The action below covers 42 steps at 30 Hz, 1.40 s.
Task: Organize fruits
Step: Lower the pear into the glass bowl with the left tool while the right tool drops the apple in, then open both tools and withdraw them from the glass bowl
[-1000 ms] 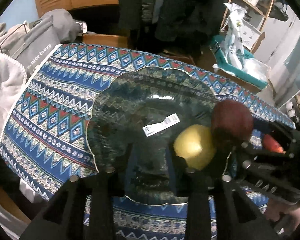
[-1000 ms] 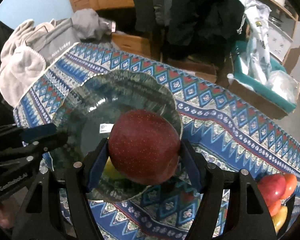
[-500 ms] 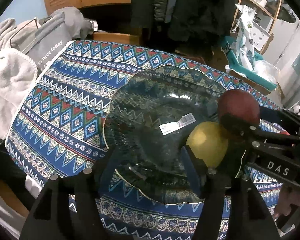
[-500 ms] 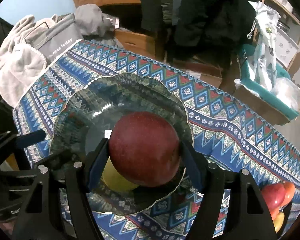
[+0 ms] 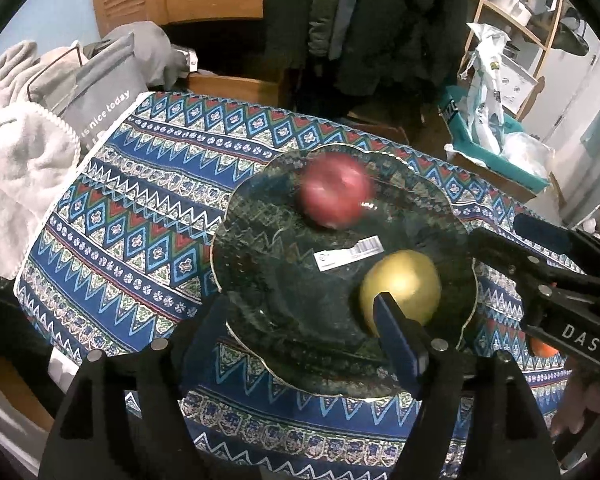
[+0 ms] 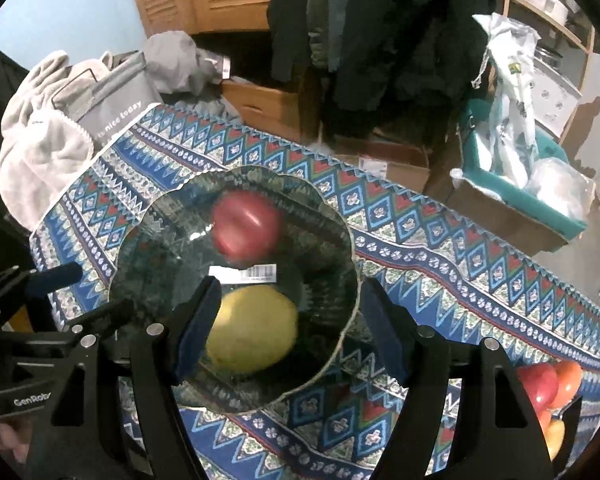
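Note:
A scalloped clear glass plate (image 5: pixel 236 216) (image 6: pixel 156 240) with a barcode sticker lies on the patterned tablecloth. A red apple (image 5: pixel 334 192) (image 6: pixel 246 224), blurred, sits on its far half, free of both grippers. A yellow apple (image 5: pixel 404 284) (image 6: pixel 252 328) rests on the near half. My right gripper (image 6: pixel 290 328) (image 5: pixel 500 228) hovers open over the yellow apple without touching it. My left gripper (image 5: pixel 300 332) (image 6: pixel 100 290) is at the plate's near rim. Its jaws are opening, with only that rim showing between them and the pads clear of it.
A dark bowl (image 6: pixel 572 408) of red, orange and yellow fruit stands at the cloth's near right. Grey towels and a grey bag (image 5: pixel 100 92) lie beyond the left edge. Cardboard boxes and a teal bin (image 6: pixel 512 184) sit behind the table.
The red apple has left my right gripper and now lies on the far half of the plate. My left gripper's jaws have spread from shut to wide apart.

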### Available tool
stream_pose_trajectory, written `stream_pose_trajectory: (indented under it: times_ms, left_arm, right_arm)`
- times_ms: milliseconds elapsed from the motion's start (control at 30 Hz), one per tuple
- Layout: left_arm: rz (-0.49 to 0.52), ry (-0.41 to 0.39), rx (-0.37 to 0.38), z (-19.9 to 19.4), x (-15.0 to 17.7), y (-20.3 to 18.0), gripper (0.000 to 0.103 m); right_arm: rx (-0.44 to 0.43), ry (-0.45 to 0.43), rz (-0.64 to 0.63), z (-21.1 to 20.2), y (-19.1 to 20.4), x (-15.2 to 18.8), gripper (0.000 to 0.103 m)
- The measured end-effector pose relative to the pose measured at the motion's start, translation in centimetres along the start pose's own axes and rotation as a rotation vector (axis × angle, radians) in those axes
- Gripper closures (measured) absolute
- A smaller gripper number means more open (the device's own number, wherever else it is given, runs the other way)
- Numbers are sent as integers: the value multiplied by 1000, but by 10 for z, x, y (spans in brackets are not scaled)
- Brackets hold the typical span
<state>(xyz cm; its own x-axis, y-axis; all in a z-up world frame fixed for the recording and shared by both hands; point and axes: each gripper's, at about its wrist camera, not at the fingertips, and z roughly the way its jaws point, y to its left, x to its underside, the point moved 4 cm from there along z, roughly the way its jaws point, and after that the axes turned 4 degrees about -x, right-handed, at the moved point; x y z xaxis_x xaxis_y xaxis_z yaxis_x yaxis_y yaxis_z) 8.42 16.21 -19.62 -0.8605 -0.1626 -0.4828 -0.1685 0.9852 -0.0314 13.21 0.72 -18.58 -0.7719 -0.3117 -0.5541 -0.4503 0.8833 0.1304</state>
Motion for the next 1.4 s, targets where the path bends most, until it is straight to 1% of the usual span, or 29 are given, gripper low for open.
stream_pose_trajectory:
  times_ms: [167,233,433,533,633,700,800,867,1100,1233,1400]
  left_arm:
    - [13,-13,15,-9,-1,-10,26]
    - [26,-19,15,-12,-1,-15,24]
    - [63,-44,20,-25,-2,-30,23]
    - [79,-56,20,-31,-2,-39,21]
    - [95,-68,28,-37,-2,-48,20]
    - [109,-81,31,-42,-2,-55,16]
    - [132,-99,37,-49,-1,-66,16]
    - [150,-105,42,-53,-1,-73,16]
    - [200,-125,67,-68,3,-99,16]
    - [229,-143,73,-77,5,-114,14]
    - [260,-162,81,-86,6,-132,13]
  right_arm:
    - [13,-32,6,-16,-4,1,30]
    - [34,-45,-1,-23,-6,2,30]
    - [110,-80,-20,-47,-13,6,30]
    - [143,-99,-23,-61,-19,9,27]
    - [154,-122,-4,-75,-28,12,27]
    - [161,-131,11,-84,-32,14,26]
    - [180,-152,32,-98,-42,19,24]
    - [200,-165,46,-109,-50,23,20]
    - [235,-198,104,-138,-77,39,18]
    - [270,-214,114,-153,-89,47,16]
    - [305,-236,129,-172,-104,59,15]
